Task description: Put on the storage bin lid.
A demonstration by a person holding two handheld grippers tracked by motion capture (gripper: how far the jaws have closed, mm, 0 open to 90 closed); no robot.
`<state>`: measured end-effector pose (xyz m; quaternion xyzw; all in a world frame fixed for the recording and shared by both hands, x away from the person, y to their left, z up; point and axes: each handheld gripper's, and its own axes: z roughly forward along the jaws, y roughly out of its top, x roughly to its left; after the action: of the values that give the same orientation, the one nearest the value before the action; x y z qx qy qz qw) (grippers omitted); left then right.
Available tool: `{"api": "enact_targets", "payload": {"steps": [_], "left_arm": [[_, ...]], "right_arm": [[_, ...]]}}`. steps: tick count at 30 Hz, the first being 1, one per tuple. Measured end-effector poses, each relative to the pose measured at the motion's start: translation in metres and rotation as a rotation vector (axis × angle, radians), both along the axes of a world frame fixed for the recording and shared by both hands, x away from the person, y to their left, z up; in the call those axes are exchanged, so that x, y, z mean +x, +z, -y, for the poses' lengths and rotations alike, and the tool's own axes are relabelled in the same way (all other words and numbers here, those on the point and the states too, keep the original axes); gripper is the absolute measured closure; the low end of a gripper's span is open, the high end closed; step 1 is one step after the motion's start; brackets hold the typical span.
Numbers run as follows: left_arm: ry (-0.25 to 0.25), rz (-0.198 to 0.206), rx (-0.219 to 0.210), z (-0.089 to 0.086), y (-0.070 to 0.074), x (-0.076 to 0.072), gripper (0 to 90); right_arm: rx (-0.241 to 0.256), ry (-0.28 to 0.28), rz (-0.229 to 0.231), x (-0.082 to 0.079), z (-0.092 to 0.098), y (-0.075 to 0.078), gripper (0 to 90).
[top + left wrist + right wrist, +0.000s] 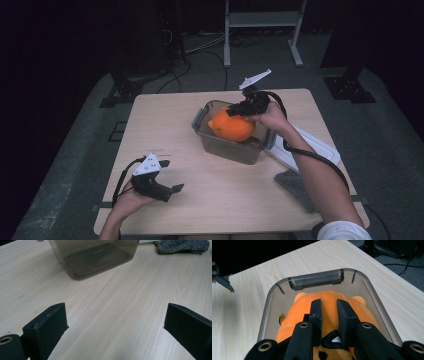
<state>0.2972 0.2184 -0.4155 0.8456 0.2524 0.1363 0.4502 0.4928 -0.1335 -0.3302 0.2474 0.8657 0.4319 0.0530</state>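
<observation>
At the near edge of a pale wooden table (220,200), a person's left gripper (167,176) rests low over the bare wood, its two black jaws spread wide with nothing between them; in the left gripper view they frame only wood grain, with the foot of the container (95,257) ahead. To the right, slightly farther in, a grey cloth (296,185) lies beside the person's right forearm, and a white lid (312,147) sits just beyond it, off the container and touching or nearly touching its right side.

At the middle of the table stands the smoky translucent container (227,145), its top open. An orange plush toy (231,126) sits in its mouth, part of it rising above the rim. The right gripper (240,109) reaches down onto the toy from the far side; in the right gripper view its jaws are drawn narrow, pinching a fold of the orange plush toy (329,305) between them, with the container's rim (317,281) and a latch handle curving around beyond.

Judging from how things lie, the toy looks to be mid-placement: it is within the container's walls but gripped and not settled to the bottom. Releasing it, fetching the lid and closing the container appear to remain. Beyond the table, dark floor, cables and a metal stand (262,30) fill the background.
</observation>
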Motion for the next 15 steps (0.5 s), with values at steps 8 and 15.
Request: {"api": "enact_targets", "payload": {"steps": [8, 15], "left_arm": [[0.001, 0.002, -0.001, 0.0, 0.0, 0.0, 3.8], [0.0, 0.003, -0.001, 0.0, 0.0, 0.0, 3.8]], "right_arm": [[-0.024, 0.007, -0.021, 0.002, -0.005, -0.009, 74.4], [-0.04, 0.015, -0.037, 0.003, -0.01, -0.015, 74.4]]}}
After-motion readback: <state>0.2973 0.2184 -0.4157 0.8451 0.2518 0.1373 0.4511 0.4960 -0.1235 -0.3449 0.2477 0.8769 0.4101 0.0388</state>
